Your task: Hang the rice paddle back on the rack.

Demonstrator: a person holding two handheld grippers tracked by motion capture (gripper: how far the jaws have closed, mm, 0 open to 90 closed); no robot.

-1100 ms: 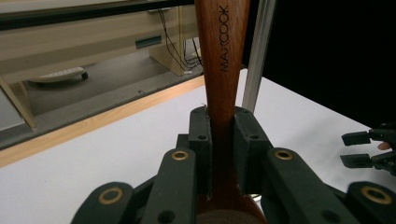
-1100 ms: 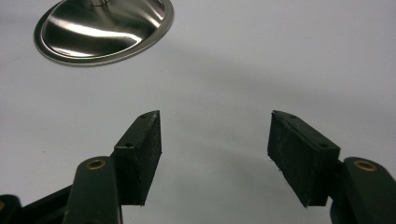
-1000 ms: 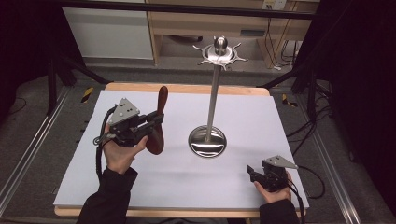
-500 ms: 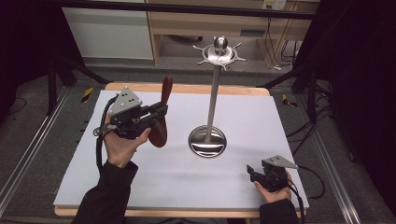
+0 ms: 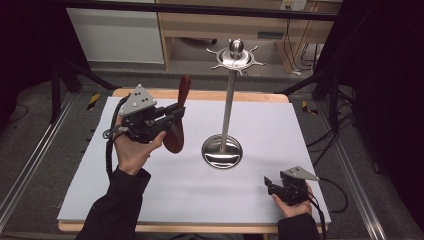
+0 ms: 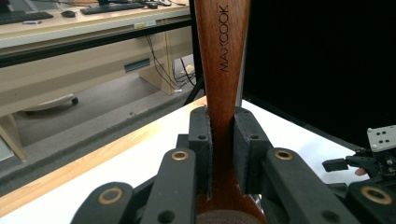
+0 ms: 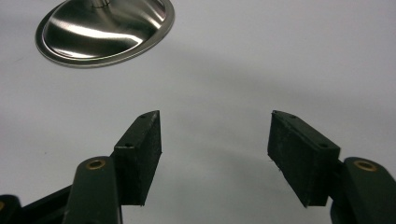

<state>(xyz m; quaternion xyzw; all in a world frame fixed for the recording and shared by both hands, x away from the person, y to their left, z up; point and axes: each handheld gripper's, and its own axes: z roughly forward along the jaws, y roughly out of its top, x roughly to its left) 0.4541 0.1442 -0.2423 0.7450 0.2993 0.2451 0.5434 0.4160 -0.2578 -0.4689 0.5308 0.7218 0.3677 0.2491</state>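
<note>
Currently I have the white-covered table (image 5: 150, 200) bearing the steel utensil stand (image 5: 229, 100), hooks bare. Wooden spatula (image 5: 176, 131) marked MAXCOOK is picked up, clear of the table left of the stand, handle clenched in my left gripper (image 5: 172, 114); hanging remains. Right gripper (image 5: 270, 184) rests released near the table's front edge.

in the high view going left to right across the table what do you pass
left tool → wooden spoon in its grip → metal utensil stand → right tool
</note>
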